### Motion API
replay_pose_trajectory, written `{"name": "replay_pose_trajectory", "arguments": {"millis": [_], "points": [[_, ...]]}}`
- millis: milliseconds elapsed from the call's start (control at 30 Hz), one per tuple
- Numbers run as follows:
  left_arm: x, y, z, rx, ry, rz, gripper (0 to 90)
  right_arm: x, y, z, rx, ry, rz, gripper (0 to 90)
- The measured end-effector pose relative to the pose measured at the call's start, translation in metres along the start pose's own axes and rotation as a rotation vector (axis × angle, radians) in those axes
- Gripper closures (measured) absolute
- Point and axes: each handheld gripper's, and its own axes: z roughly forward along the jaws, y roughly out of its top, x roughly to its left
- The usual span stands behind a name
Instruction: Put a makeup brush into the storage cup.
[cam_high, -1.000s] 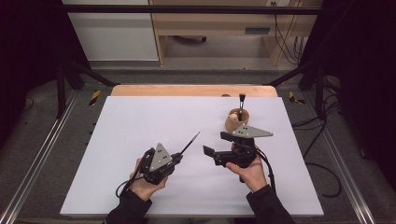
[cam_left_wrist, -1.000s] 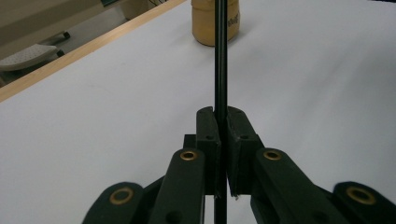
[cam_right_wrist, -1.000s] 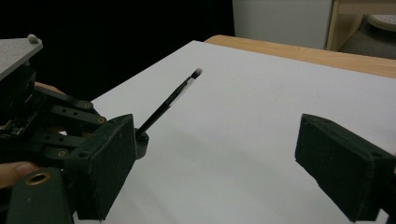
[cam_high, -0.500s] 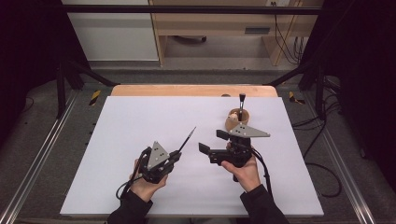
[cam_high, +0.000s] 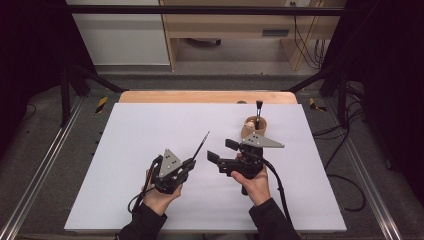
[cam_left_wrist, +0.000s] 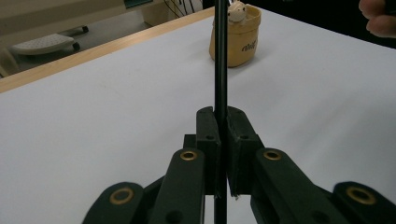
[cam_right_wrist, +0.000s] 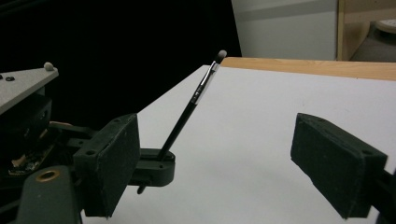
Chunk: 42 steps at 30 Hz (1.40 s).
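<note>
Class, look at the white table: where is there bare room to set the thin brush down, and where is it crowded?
The white table is bare across its left half, from the wooden far edge to the near edge. Crowded: the right-centre, where the left hand-held gripper grips the brush, the open right hand-held gripper faces it, and the small cup stands behind.

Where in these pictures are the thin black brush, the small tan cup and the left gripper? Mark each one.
thin black brush (cam_right_wrist: 189, 108): right gripper view, middle of its handle.
small tan cup (cam_left_wrist: 236, 39): left gripper view, its front wall.
left gripper (cam_high: 190, 163): high view, between its jaw tips, shut on the brush.
</note>
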Motion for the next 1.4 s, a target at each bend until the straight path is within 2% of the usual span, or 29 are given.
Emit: {"name": "replay_pose_trajectory", "arguments": {"millis": [367,667,1033,1400], "points": [[-0.009,0.002,0.008,-0.005,0.003,-0.015,84.3,-0.001,-0.003,0.006,-0.03,0.004,0.064,22.4],[-0.016,0.004,0.012,-0.008,0.004,-0.03,84.3,-0.003,-0.006,0.008,-0.042,0.003,0.103,31.2],[-0.025,0.006,0.016,-0.014,-0.002,-0.034,84.3,-0.005,-0.008,0.011,-0.035,0.02,0.133,44.7],[-0.03,0.004,0.018,-0.015,-0.011,-0.034,84.3,-0.006,-0.009,0.014,-0.035,0.06,0.189,63.7]]}}
